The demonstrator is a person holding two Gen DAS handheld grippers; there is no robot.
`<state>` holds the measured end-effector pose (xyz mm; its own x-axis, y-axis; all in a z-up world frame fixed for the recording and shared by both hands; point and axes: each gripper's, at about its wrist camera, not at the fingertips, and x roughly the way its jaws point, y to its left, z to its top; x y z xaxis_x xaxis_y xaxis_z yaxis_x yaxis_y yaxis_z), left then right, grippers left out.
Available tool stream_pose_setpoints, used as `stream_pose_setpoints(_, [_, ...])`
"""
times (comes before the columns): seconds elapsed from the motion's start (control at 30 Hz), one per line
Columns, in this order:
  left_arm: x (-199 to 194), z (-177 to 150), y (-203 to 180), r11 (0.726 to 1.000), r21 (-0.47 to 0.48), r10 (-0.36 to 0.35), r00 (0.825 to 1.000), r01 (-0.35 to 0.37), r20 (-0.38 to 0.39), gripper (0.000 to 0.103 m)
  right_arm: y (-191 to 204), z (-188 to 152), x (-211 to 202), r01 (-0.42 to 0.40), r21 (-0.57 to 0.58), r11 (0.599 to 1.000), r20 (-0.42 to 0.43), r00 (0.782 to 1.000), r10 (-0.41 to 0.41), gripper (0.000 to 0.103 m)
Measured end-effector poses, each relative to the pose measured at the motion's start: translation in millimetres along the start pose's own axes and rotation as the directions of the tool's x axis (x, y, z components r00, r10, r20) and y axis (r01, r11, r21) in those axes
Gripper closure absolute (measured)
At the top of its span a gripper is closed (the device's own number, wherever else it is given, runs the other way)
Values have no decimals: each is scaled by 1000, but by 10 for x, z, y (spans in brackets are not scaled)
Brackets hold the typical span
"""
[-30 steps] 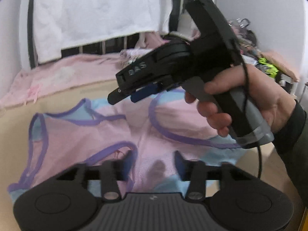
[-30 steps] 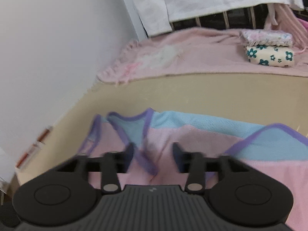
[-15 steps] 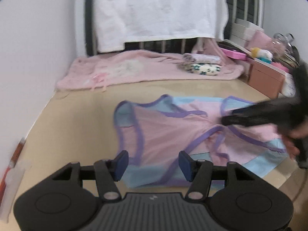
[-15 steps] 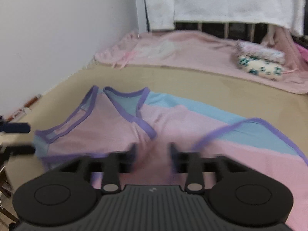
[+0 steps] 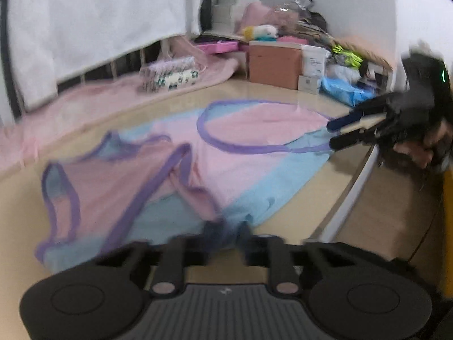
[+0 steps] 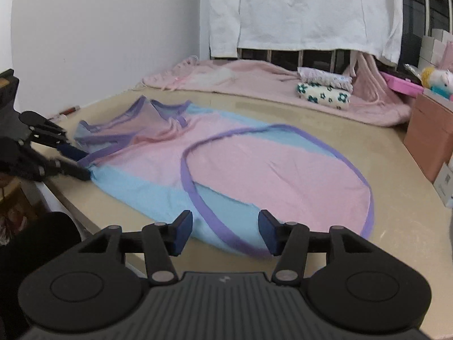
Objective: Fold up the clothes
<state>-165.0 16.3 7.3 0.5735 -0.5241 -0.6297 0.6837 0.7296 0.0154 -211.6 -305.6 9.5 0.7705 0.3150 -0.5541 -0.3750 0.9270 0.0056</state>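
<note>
A pink and light-blue garment with purple trim (image 5: pixel 226 153) lies spread on the beige table (image 5: pixel 22 198); it also shows in the right wrist view (image 6: pixel 254 167). My left gripper (image 5: pixel 226 231) is at the garment's near blue edge, its jaws narrowed with cloth bunched between them. In the right wrist view the left gripper (image 6: pixel 80 161) sits at the garment's left edge. My right gripper (image 6: pixel 225 231) is open at the garment's hem, its fingers either side of the purple trim. In the left wrist view the right gripper (image 5: pixel 332 134) is open at the hem.
A pink blanket (image 6: pixel 254 82) with folded clothes (image 6: pixel 325 89) lies at the table's back, under a white sheet (image 6: pixel 297 11) hung on a rail. Boxes and clutter (image 5: pixel 283 59) stand at the back right. The table's front edge (image 5: pixel 354 187) runs near both grippers.
Both grippers have moved apart to opposite ends of the garment. The left gripper's jaws have narrowed at the near blue edge. The right gripper has opened wider and now straddles the hem.
</note>
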Motion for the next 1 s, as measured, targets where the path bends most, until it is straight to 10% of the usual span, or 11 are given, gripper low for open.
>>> stream_pose_setpoints(0.1, [-88, -73, 34, 1000, -12, 27, 1000, -27, -8, 96, -43, -62, 78, -43, 41, 998, -7, 999, 43, 88])
stream_pose_setpoints(0.33, [-355, -117, 155, 998, -43, 43, 999, -42, 9, 84, -43, -148, -33, -40, 4, 999, -9, 999, 40, 90])
stream_pose_setpoints(0.47, [-278, -47, 86, 997, 80, 20, 999, -22, 30, 65, -20, -182, -126, -79, -8, 997, 25, 997, 79, 72])
stream_pose_setpoints(0.57, [-141, -57, 98, 991, 135, -23, 1000, 22, 8, 66, 36, -200, -68, -68, -53, 996, 16, 998, 69, 69])
stream_pose_setpoints(0.67, [-123, -88, 176, 988, 136, -71, 997, 70, 8, 99, 51, -222, -56, -60, -83, 995, 22, 998, 62, 85])
stream_pose_setpoints(1.0, [-215, 27, 367, 970, 155, -187, 982, 187, -12, 102, 51, -174, -237, -41, -102, 994, 29, 999, 44, 100])
